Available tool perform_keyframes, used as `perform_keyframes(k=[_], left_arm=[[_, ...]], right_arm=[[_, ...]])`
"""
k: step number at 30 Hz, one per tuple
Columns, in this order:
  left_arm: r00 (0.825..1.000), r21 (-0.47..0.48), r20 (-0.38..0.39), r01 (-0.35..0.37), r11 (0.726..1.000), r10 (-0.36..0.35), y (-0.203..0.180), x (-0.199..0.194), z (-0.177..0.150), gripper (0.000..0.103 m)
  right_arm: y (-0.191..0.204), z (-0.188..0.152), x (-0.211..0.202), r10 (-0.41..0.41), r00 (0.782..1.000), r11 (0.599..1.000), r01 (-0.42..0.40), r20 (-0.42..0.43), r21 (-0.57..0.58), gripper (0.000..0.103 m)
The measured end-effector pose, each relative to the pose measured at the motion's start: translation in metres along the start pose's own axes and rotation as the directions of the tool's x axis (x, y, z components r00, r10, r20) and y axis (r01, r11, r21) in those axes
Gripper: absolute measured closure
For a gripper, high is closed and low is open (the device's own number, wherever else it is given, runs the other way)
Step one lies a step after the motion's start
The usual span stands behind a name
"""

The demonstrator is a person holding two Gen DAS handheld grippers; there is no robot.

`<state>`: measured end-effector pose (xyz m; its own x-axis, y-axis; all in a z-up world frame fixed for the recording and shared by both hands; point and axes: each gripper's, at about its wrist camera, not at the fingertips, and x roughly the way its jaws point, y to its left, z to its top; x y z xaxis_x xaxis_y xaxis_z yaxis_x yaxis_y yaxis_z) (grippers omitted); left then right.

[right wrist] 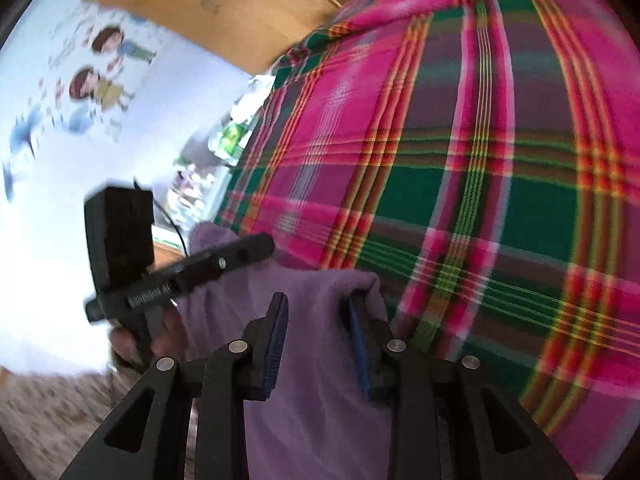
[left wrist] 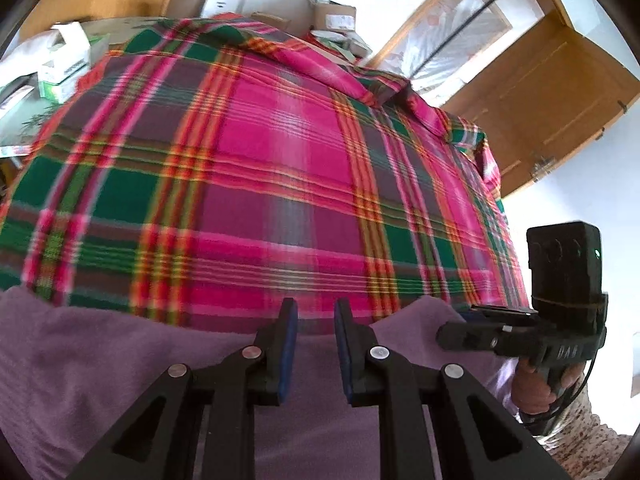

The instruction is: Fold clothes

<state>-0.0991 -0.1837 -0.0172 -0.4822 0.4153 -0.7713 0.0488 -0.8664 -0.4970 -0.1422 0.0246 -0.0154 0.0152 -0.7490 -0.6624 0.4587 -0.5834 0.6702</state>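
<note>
White lettering on each gripper body is seen but blurred, unreadable. Box labels point(left wrist: 64, 66) behind are too small. A purple garment point(left wrist: 120, 360) lies at the near edge of a plaid cloth point(left wrist: 248, 160) covering the surface; its full shape is cut off. Left gripper point(left wrist: 316, 312) jaws are apart, over the purple fabric, contact unclear. Right gripper point(right wrist: 318, 312) jaws are apart with purple fabric draped between and over one finger point(right wrist: 360, 336).
</note>
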Motion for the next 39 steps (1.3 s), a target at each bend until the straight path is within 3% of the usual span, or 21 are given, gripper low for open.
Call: perform_keyframes(k=[6,11,17,23,29,32,33,35,39], left_arm=[[0.996,0.096,-0.062,0.077,0.992,-0.071,-0.029,0.018,0.018,0.084],[0.978,0.195,-0.179,0.137,0.971,-0.102,-0.062,0.041,0.028,0.076],[0.96,0.3,-0.281,0.081,0.95,0.006,-0.087,0.063,0.026,0.073],[0.947,0.388,-0.302,0.022,0.921,0.105,-0.101,0.065,0.019,0.073],[0.937,0.427,-0.321,0.011,0.904,0.14,-0.106,0.063,0.012,0.073],[0.936,0.45,-0.313,-0.004,0.893,0.162,-0.108,0.062,0.01,0.081],[0.936,0.448,-0.312,-0.002,0.894,0.159,-0.108,0.062,0.009,0.087],[0.938,0.445,-0.311,0.001,0.896,0.153,-0.107,0.061,0.009,0.09],[0.965,0.392,-0.247,0.014,0.92,0.091,-0.099,0.048,0.016,0.093]], right_arm=[[0.007,-0.022,-0.027,-0.108,0.994,0.985,0.108,0.01,-0.135,0.071],[0.007,-0.037,-0.033,-0.143,0.989,0.98,0.146,0.03,-0.134,0.071],[0.014,-0.052,-0.042,-0.2,0.975,0.967,0.211,0.095,-0.139,0.071],[0.007,-0.065,-0.063,-0.177,0.967,0.981,0.189,0.183,-0.052,0.071],[-0.008,-0.078,-0.083,-0.183,0.944,0.983,0.172,0.274,0.064,0.071],[-0.017,-0.082,-0.09,-0.189,0.931,0.98,0.157,0.312,0.123,0.071],[-0.02,-0.083,-0.091,-0.191,0.929,0.978,0.153,0.318,0.141,0.071],[-0.025,-0.085,-0.093,-0.195,0.924,0.975,0.145,0.329,0.171,0.071],[-0.032,-0.087,-0.095,-0.201,0.916,0.969,0.132,0.347,0.211,0.071]])
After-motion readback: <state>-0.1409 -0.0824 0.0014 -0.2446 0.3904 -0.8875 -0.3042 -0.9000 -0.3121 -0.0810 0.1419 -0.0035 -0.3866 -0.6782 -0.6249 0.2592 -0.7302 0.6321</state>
